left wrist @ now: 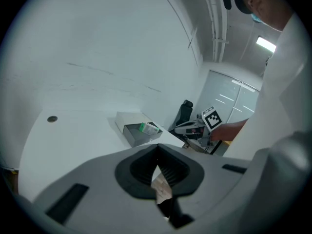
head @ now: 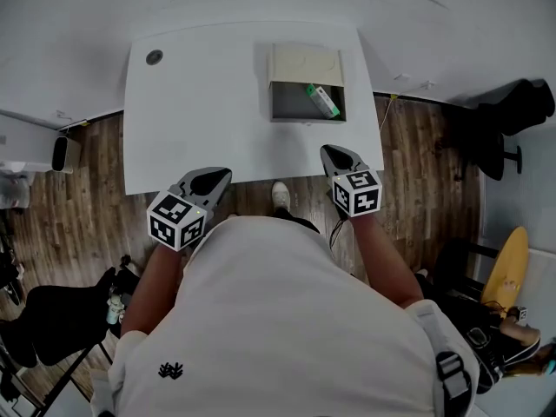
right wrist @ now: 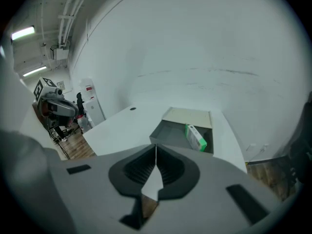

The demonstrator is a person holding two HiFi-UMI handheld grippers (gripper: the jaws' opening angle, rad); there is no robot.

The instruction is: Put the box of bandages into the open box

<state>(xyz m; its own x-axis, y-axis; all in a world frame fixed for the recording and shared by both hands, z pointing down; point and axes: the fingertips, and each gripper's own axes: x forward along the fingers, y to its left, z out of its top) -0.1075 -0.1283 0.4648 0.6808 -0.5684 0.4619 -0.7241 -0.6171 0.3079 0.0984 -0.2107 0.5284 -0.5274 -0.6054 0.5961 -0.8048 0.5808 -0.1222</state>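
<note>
White worktop (head: 200, 102) carries the open box (head: 291, 104) towards its far edge, lid flap folded back behind it. Inside the grey tray, against the right wall and slightly tilted, lies the green-and-white box of bandages (head: 321, 101). Judgement: the placement is complete and nothing further appears outstanding. At the near edge of the worktop, well apart from the open box, the left tongs (head: 213, 179) are clenched, jaws meeting with nothing between them. Over the same edge, the right tongs (head: 334, 156) are likewise clenched and empty. Neither touches the open box or its contents.
</note>
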